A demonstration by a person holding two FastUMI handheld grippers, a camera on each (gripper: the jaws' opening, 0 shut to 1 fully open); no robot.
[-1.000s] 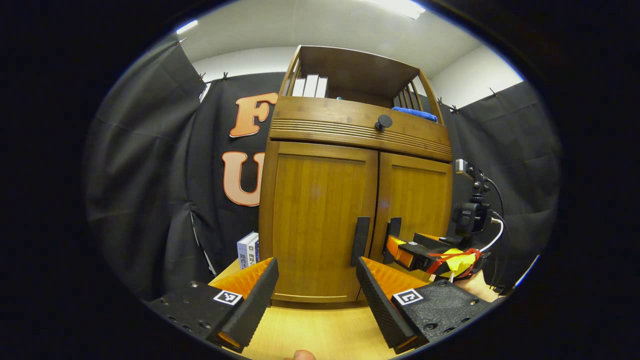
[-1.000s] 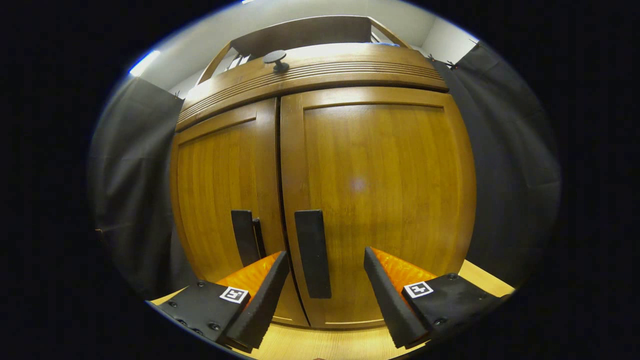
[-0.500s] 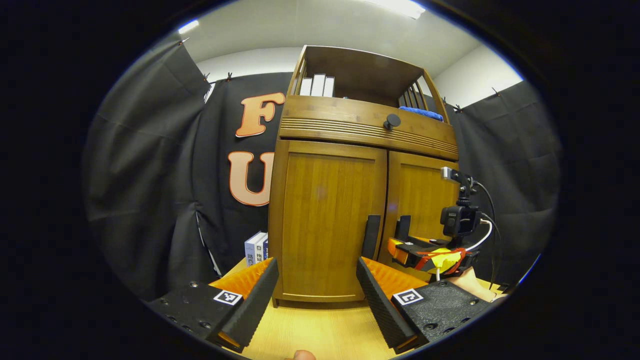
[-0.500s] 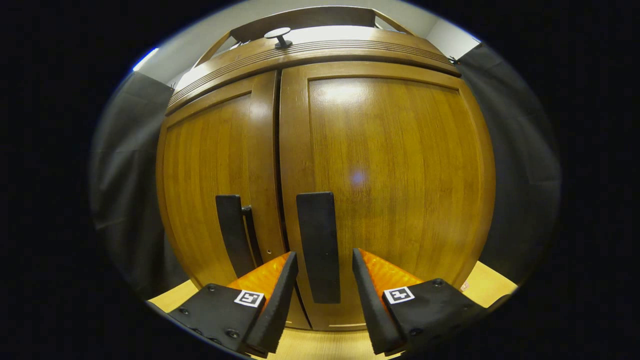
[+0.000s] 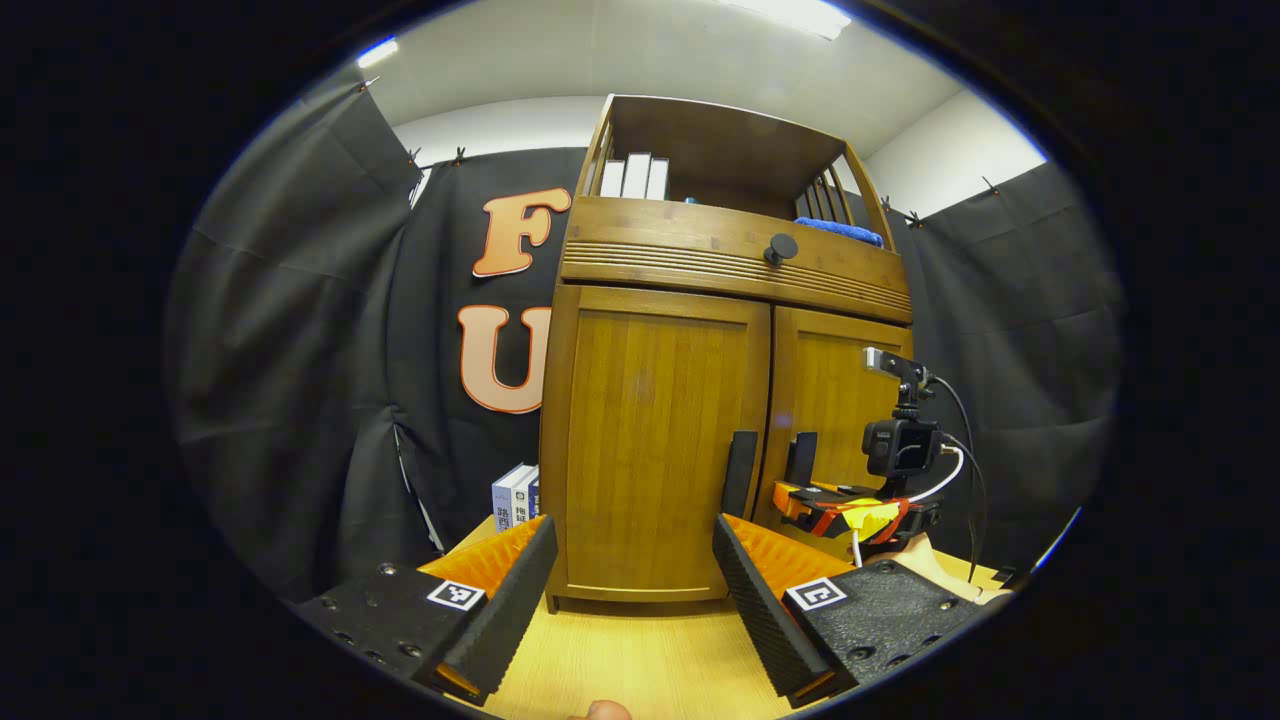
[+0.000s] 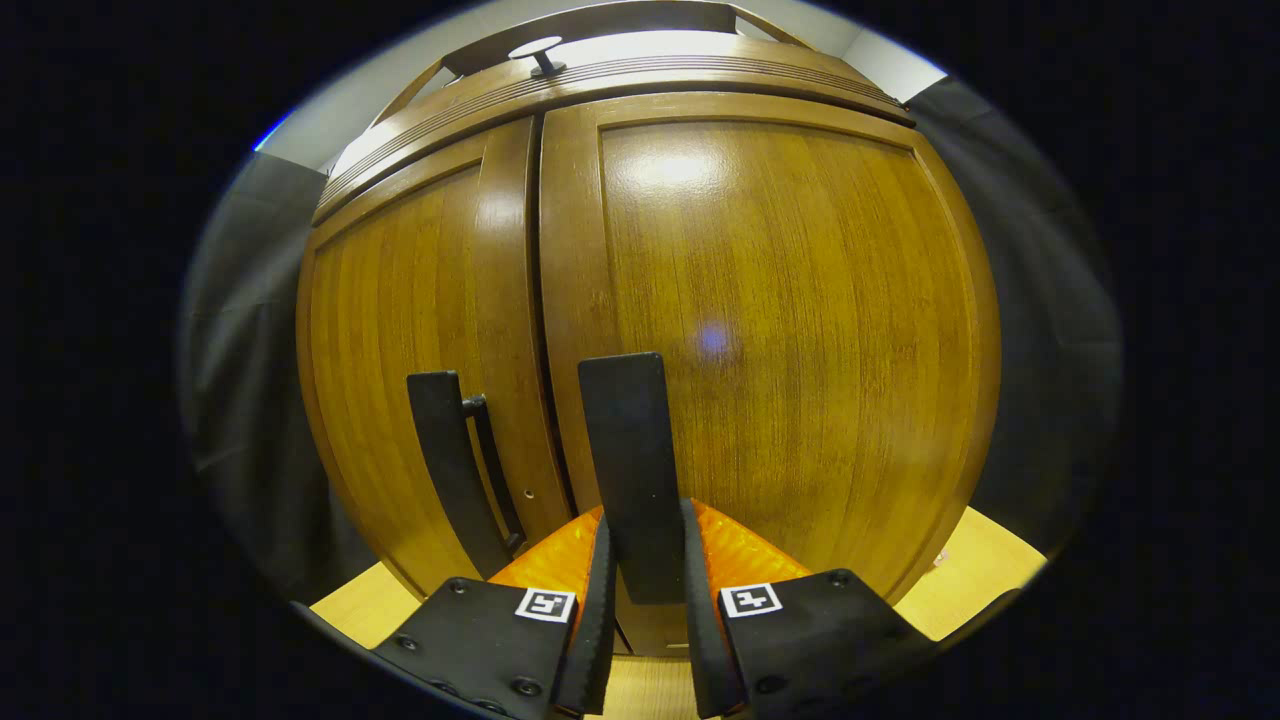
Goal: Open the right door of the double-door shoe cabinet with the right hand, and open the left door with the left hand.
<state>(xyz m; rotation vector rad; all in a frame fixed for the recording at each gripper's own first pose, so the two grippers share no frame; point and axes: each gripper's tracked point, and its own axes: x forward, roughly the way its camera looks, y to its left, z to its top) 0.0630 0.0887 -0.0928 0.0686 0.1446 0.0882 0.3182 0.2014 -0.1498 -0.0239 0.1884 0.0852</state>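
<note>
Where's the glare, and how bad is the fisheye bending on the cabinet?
Right gripper view: bright glare patch high on the glossy brown wooden right door, a faint bluish flare spot mid-panel; door edges bulge strongly; the flat black right handle stays sharp. Left gripper view: the brown wooden shoe cabinet looks evenly lit, sides only mildly bowed; a ceiling light blows out at the top.

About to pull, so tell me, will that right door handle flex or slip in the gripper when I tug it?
Probably stiff: the right door handle looks like a flat rigid bar. The right gripper is shut on its faces, so slipping seems unlikely. The right door should swing freely.
</note>
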